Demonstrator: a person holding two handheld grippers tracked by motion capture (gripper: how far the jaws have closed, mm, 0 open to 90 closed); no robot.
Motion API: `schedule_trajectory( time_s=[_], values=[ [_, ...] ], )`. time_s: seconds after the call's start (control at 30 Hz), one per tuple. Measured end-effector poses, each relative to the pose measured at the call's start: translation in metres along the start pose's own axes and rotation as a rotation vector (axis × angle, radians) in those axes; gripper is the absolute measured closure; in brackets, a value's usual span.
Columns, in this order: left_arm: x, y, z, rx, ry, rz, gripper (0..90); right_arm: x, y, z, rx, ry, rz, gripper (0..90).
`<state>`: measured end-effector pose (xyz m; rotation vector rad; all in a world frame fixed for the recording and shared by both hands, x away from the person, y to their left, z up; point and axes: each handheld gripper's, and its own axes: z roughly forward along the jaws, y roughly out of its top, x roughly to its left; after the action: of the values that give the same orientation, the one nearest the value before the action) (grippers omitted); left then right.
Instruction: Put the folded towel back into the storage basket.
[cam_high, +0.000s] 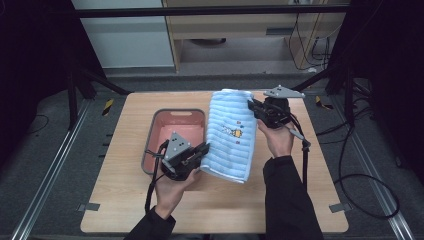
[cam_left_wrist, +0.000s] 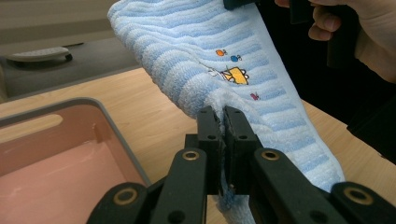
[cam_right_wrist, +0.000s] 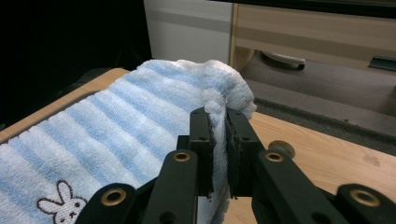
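Bin first, over on the left: a pink bin (cam_high: 172, 131) with a grey rim sits bare on the wooden table (cam_high: 120, 200), mouth up, nothing in it that I can see. My guess is it's waiting for the cloth, since the work is happening right at its edge.

Next along, the left gripper (cam_high: 204, 148) has its jaws clamped tight on the near edge of the blue striped towel (cam_high: 231, 135); from the left gripper view the terry is pinched flat between the black pads (cam_left_wrist: 208, 133).

The towel itself hangs stretched between the two tools, lifted off the table at the far end and sagging toward the near one, embroidered picture facing up. Holding two edges like this keeps it spread rather than bunching.

Far right, the right gripper (cam_high: 252, 107) is also closed on the towel, biting a bunched fold at the far edge (cam_right_wrist: 224, 100). With both ends pinned, the person can swing or fold it as one piece.
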<state>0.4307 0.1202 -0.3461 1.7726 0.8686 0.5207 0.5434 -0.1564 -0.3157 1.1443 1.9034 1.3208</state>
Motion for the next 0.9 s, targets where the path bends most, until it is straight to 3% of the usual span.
schedule_trajectory(
  time_s=[0.33, 0.9],
  values=[
    [0.022, 0.001, -0.017, -0.013, 0.048, -0.001, 86.3, 0.023, 0.016, 0.023, -0.01, 0.033, -0.022, 82.8],
    [0.057, -0.004, -0.034, -0.028, 0.112, -0.043, 86.3, 0.049, 0.034, 0.058, -0.023, 0.073, -0.039, 82.7]
  ],
)
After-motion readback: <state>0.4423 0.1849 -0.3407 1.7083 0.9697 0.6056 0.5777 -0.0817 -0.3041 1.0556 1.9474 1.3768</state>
